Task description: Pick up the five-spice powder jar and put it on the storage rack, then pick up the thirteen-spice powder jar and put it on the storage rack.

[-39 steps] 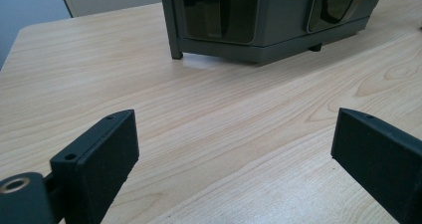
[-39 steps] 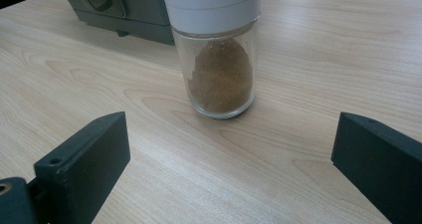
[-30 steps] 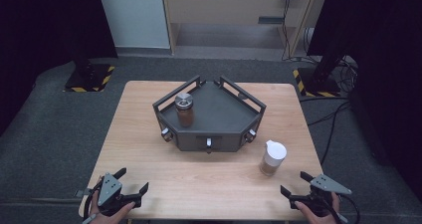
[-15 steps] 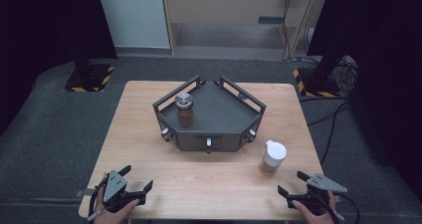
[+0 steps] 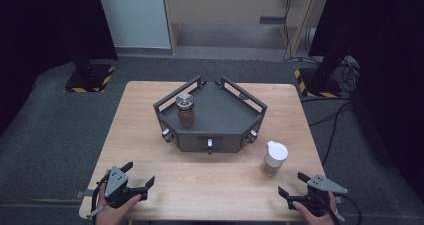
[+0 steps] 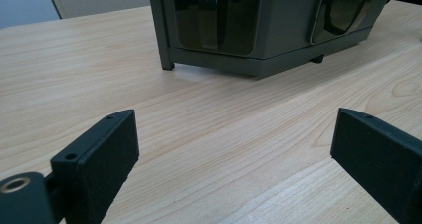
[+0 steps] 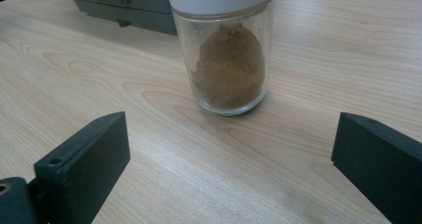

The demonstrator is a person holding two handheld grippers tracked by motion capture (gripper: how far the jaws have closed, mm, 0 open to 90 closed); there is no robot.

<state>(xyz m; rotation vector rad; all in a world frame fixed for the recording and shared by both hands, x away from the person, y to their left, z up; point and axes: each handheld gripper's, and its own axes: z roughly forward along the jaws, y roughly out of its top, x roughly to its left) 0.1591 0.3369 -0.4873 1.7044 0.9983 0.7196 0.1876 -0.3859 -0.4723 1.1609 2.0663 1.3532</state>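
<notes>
Right now you hold both grippers low at the near edge of the wooden table (image 5: pixel 150 135), one in each hand, and neither grips anything. Your right gripper (image 5: pixel 294 184) has its jaws spread wide, and the glass spice jar with the white cap (image 5: pixel 274 158) stands on the bare wood just beyond it, slightly toward your left. Seen from the right gripper view, that jar (image 7: pixel 228 59) sits straight ahead and between the lines of the two jaws, not yet inside them, holding brown powder. It stands upright, so its long axis points up from the table and the jaws would close across its round sides.

Your left gripper (image 5: pixel 141 177) is also spread wide and is well apart from that jar. From the left gripper view, bare wood lies between its jaws and the dark grey rack (image 6: pixel 263 30) stands farther ahead.

That rack (image 5: pixel 220 117) occupies the middle of the table, with a second jar with a metal lid (image 5: pixel 185 110) upright on its left part.

Your right hand is plainly the nearer one to the white-capped jar; a short forward reach would probably bring it between the jaws
</notes>
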